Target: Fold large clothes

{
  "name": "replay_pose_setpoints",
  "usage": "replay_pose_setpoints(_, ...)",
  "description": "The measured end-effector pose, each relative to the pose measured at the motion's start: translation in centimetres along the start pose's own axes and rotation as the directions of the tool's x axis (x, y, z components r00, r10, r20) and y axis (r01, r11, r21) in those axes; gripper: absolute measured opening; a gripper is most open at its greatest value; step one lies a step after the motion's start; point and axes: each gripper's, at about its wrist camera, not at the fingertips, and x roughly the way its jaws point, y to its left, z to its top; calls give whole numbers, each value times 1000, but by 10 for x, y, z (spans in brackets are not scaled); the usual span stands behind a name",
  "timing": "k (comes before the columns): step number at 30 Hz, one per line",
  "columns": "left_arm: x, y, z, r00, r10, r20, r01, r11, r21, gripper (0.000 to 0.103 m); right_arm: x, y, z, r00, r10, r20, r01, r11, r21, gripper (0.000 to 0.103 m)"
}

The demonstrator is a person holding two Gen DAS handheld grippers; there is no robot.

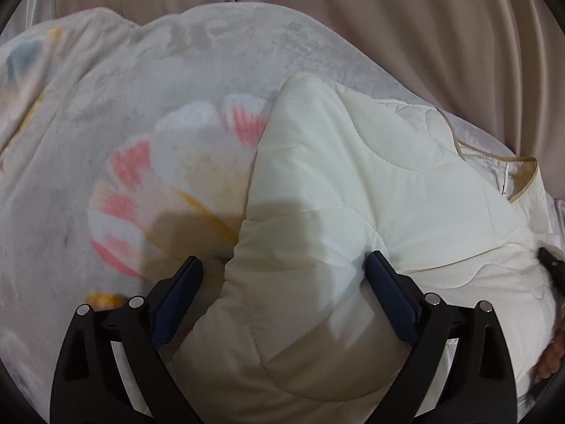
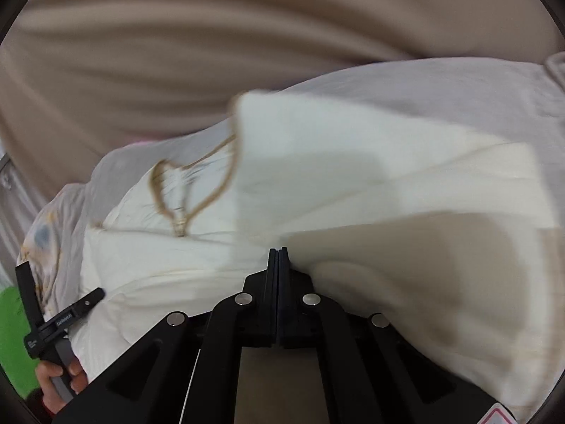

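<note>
A cream quilted garment (image 1: 353, 183) with tan trim lies on a bed. In the left wrist view my left gripper (image 1: 284, 265) is open, its blue-padded fingers (image 1: 388, 293) set either side of a puffy fold of the garment. In the right wrist view my right gripper (image 2: 279, 252) is shut on the cream garment (image 2: 353, 176), with a flap of it lifted and blurred above the fingers. The left gripper's black body (image 2: 56, 321) and the hand holding it show at the lower left of the right wrist view.
A grey fleece blanket (image 1: 141, 106) with pink, white and yellow flower print covers the bed under the garment. Beige curtains (image 1: 388, 17) hang behind the bed. A green patch (image 2: 14, 335) shows at the left edge of the right wrist view.
</note>
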Motion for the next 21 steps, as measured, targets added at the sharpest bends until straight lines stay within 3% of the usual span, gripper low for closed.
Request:
replay_pose_setpoints(2, -2, -6, -1, 999, 37, 18, -38, 999, 27, 92, -27, -12, -3, 997, -76, 35, 76, 997, -4, 0)
replay_pose_setpoints(5, -4, -13, -2, 996, 76, 38, -78, 995, 54, 92, -73, -22, -18, 982, -154, 107, 155, 988, -7, 28)
replay_pose_setpoints(6, -5, -15, -3, 995, 90, 45, -92, 994, 63, 92, -86, -25, -25, 977, -171, 130, 171, 985, 9, 48)
replay_pose_setpoints(7, -7, -18, -3, 994, 99, 50, -103, 992, 69, 92, -95, -33, -31, 974, -178, 142, 176, 984, 25, 60)
replay_pose_setpoints(8, -8, -20, -3, 992, 110, 56, -114, 991, 76, 92, -101, -39, -37, 974, -179, 139, 175, 984, 41, 60)
replay_pose_setpoints(11, -9, -25, -5, 987, 142, 70, -148, 985, 92, 93, -89, -55, -53, 990, -132, 48, 127, 988, 91, 60)
replay_pose_setpoints(12, -11, -25, -6, 985, 153, 74, -160, 983, 94, 93, -82, -55, -58, 993, -119, 19, 117, 988, 97, 47)
replay_pose_setpoints(14, -15, -24, -9, 981, 173, 85, -180, 980, 90, 93, -76, -44, -60, 992, -126, 12, 125, 990, 58, 13)
replay_pose_setpoints(15, -23, -22, -11, 979, 178, 100, -186, 979, 81, 92, -83, -37, -58, 993, -109, 39, 107, 993, 44, 8)
replay_pose_setpoints(19, -52, -14, -25, 984, 117, 131, -132, 985, 108, 91, -130, -19, -47, 983, -16, 184, 13, 1000, 18, 7)
replay_pose_setpoints(21, -54, -17, -35, 982, 140, 130, -160, 974, 160, 91, -132, -21, -46, 983, -22, 183, 22, 1000, 3, 7)
